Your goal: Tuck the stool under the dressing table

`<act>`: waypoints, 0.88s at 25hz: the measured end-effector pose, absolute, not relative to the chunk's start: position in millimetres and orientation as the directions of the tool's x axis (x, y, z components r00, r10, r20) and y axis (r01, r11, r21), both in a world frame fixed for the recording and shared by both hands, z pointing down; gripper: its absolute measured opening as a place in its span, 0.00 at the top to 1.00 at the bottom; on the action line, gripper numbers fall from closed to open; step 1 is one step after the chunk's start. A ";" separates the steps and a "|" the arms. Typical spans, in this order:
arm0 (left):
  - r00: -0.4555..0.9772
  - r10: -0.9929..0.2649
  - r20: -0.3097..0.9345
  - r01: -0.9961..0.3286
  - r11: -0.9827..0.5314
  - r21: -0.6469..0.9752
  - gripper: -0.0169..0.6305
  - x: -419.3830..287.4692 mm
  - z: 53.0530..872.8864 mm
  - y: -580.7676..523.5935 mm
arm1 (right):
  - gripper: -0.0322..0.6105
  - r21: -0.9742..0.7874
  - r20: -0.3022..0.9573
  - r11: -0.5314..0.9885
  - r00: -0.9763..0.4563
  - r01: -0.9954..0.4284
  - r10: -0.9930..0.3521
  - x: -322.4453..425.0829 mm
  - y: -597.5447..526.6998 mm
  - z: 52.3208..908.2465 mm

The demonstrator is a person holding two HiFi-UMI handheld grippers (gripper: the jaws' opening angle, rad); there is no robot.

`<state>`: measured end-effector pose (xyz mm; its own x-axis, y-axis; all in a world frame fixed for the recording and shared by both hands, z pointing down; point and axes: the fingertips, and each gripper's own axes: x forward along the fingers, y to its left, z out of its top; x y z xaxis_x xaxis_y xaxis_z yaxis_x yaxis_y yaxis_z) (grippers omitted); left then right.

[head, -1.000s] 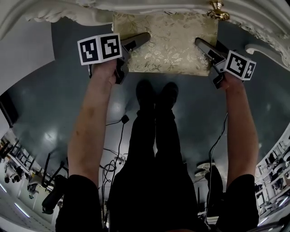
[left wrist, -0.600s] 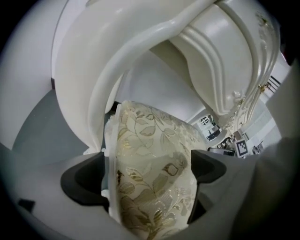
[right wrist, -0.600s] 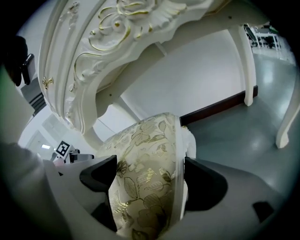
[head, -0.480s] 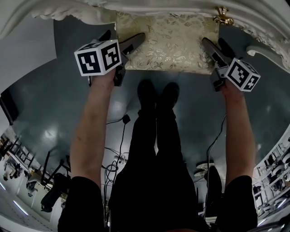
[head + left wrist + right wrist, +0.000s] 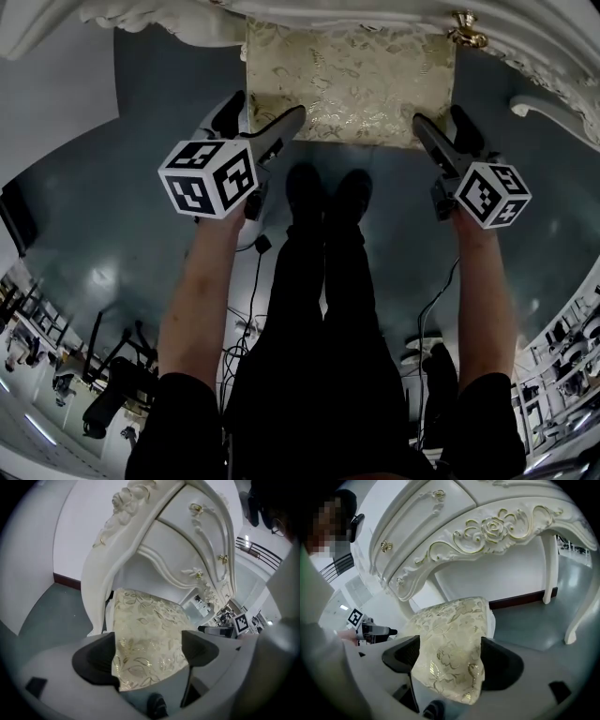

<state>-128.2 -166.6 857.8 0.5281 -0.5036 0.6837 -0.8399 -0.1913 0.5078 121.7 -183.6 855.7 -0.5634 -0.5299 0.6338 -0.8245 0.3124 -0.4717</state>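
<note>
Backing off the rectangular cream-and-gold brocade stool (image 5: 352,80)! Gone from its flanks, the spot held a second ago; now lifted and drawn back from the white carved dressing table (image 5: 150,17), toward the black shoes (image 5: 323,192).

Left gripper (image 5: 262,111): released, jaws easing closed, the seat's near corner showing in the gap but touched by neither pad. Right gripper (image 5: 441,120): released too, jaws wide, the other near corner framed between them and likewise untouched.

Reads as a let-go after the push (probably done shoving, or close to it).

Stool sitting square in the dressing table's knee gap, far end already beneath the scrolled front rail, near end jutting out from the table over the grey-blue floor (image 5: 141,187). Plump and glossy to look at, leaf-patterned fabric wrapped smoothly round the corners, gold threads catching the light. No legs visible from any view. Perhaps one last nudge needed to bring that near edge in under the table.
</note>
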 end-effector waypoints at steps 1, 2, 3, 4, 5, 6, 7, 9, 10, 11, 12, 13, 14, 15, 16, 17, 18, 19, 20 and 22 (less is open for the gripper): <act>0.528 -0.513 0.676 -0.839 -0.194 0.508 0.33 -127.1 852.5 -162.0 | 0.30 -0.468 0.633 0.311 -0.559 -0.827 -0.535 123.0 -179.6 852.5; 0.527 -0.521 0.671 -0.840 -0.200 0.505 0.42 -126.4 848.3 -156.8 | 0.36 -0.461 0.634 0.311 -0.553 -0.831 -0.540 124.3 -175.0 849.7; 0.526 -0.526 0.668 -0.841 -0.206 0.500 0.51 -126.2 845.1 -151.3 | 0.45 -0.450 0.639 0.310 -0.545 -0.837 -0.543 125.6 -169.8 847.5; 0.527 -0.526 0.667 -0.841 -0.213 0.497 0.59 -126.0 843.2 -145.8 | 0.55 -0.439 0.646 0.309 -0.535 -0.844 -0.544 126.6 -164.3 846.3; 0.532 -0.521 0.667 -0.839 -0.218 0.499 0.65 -125.6 842.8 -140.3 | 0.60 -0.431 0.655 0.306 -0.527 -0.849 -0.541 127.1 -158.8 846.1; 0.540 -0.509 0.670 -0.835 -0.223 0.503 0.70 -124.8 844.0 -134.6 | 0.62 -0.427 0.666 0.301 -0.522 -0.853 -0.533 127.1 -152.8 847.0; 0.549 -0.490 0.677 -0.831 -0.230 0.507 0.75 -123.6 846.6 -128.3 | 0.63 -0.425 0.680 0.295 -0.517 -0.856 -0.520 127.1 -146.0 849.2; 0.554 -0.443 0.705 -0.831 -0.245 0.500 0.80 -122.1 854.2 -114.6 | 0.64 -0.412 0.722 0.282 -0.499 -0.866 -0.479 127.5 -130.5 857.0; 0.547 -0.420 0.724 -0.837 -0.252 0.486 0.81 -123.0 858.5 -108.9 | 0.64 -0.399 0.743 0.277 -0.485 -0.874 -0.460 127.9 -124.2 861.1; 0.536 -0.401 0.743 -0.844 -0.257 0.471 0.81 -124.9 862.5 -105.5 | 0.64 -0.383 0.761 0.273 -0.469 -0.883 -0.449 128.3 -120.8 864.4; 0.525 -0.386 0.758 -0.851 -0.258 0.458 0.81 -127.2 866.3 -104.3 | 0.64 -0.367 0.774 0.269 -0.453 -0.890 -0.443 128.4 -120.1 867.1; 0.515 -0.374 0.771 -0.857 -0.257 0.447 0.81 -129.2 869.8 -104.7 | 0.64 -0.353 0.784 0.264 -0.438 -0.898 -0.440 128.4 -121.2 869.9; 0.504 -0.367 0.782 -0.863 -0.255 0.436 0.82 -130.8 873.1 -105.8 | 0.65 -0.342 0.792 0.260 -0.426 -0.903 -0.437 128.2 -122.7 873.0; 0.488 -0.366 0.792 -0.872 -0.254 0.420 0.84 -132.1 875.9 -107.4 | 0.68 -0.335 0.796 0.259 -0.420 -0.906 -0.436 127.6 -124.4 875.7; 0.468 -0.370 0.803 -0.882 -0.252 0.398 0.86 -133.3 878.1 -109.4 | 0.68 -0.333 0.797 0.263 -0.419 -0.906 -0.435 126.4 -126.1 877.2; 0.448 -0.376 0.811 -0.892 -0.248 0.378 0.87 -134.4 879.5 -111.5 | 0.68 -0.333 0.796 0.269 -0.422 -0.904 -0.434 124.9 -127.8 877.6; 0.432 -0.380 0.818 -0.900 -0.242 0.363 0.87 -134.9 880.5 -113.2 | 0.68 -0.332 0.797 0.275 -0.424 -0.902 -0.429 123.7 -129.2 877.6; 0.421 -0.380 0.823 -0.905 -0.233 0.355 0.87 -134.8 881.2 -114.2 | 0.68 -0.330 0.802 0.279 -0.424 -0.902 -0.421 123.0 -130.1 877.8; 0.415 -0.378 0.828 -0.908 -0.226 0.352 0.87 -134.2 881.7 -114.6 | 0.69 -0.328 0.807 0.281 -0.422 -0.902 -0.412 122.7 -130.6 878.3; 0.407 -0.373 0.833 -0.912 -0.219 0.348 0.87 -132.6 882.6 -114.9 | 0.69 -0.328 0.811 0.282 -0.422 -0.902 -0.405 123.2 -131.4 878.7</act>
<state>-132.6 -114.9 882.6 0.4075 -0.3733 0.8334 -0.9117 -0.2193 0.3475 123.2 -131.4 878.7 -0.4218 -0.4053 0.8111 -0.9016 0.2823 -0.3278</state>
